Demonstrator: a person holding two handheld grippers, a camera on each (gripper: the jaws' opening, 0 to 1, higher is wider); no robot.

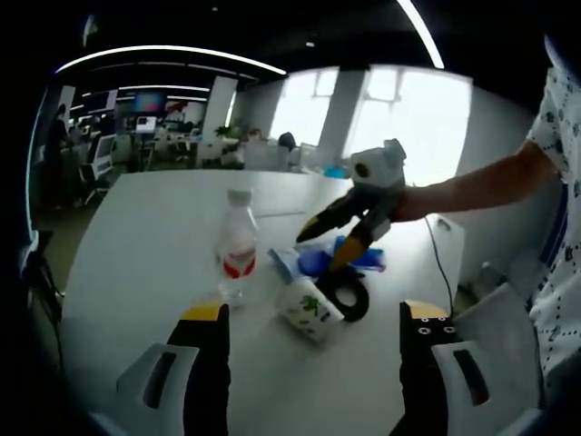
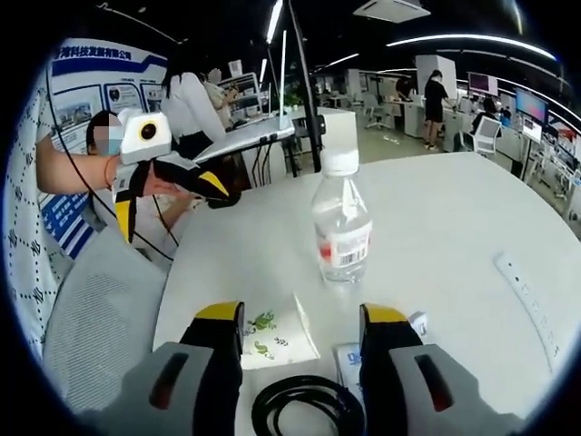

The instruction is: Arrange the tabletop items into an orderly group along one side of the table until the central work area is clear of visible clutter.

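On the white table (image 1: 136, 236), the clutter sits in a loose cluster near one edge: a clear water bottle (image 1: 238, 247) with a red label stands upright, a white tissue pack (image 1: 309, 311) printed with green leaves lies beside it, a black cable coil (image 1: 345, 295) lies just past that, and something in blue wrapping (image 1: 349, 259) rests behind the coil. In the left gripper view the right gripper (image 1: 349, 232) hangs over the coil and the blue wrapping, its jaws parted and holding nothing. The left gripper (image 1: 313, 318) also stands wide and empty, short of the pack.

In the right gripper view the right gripper (image 2: 300, 318) straddles the gap between the tissue pack (image 2: 272, 338) and the coil (image 2: 304, 409), with the bottle (image 2: 342, 227) just ahead and a white power strip (image 2: 531, 304) lying well apart to the side.

To do this step well, I judge it best to pick one item at a time, closing squarely on the flat pack or on the coil's rim, and to keep clear of the bottle, which looks easy to tip. The coil may sag or unwind when lifted.

Open tabletop stretches wide beyond the bottle. A chair back (image 2: 100, 309) presses close at the near edge, so things set along that side should stay back from the rim.
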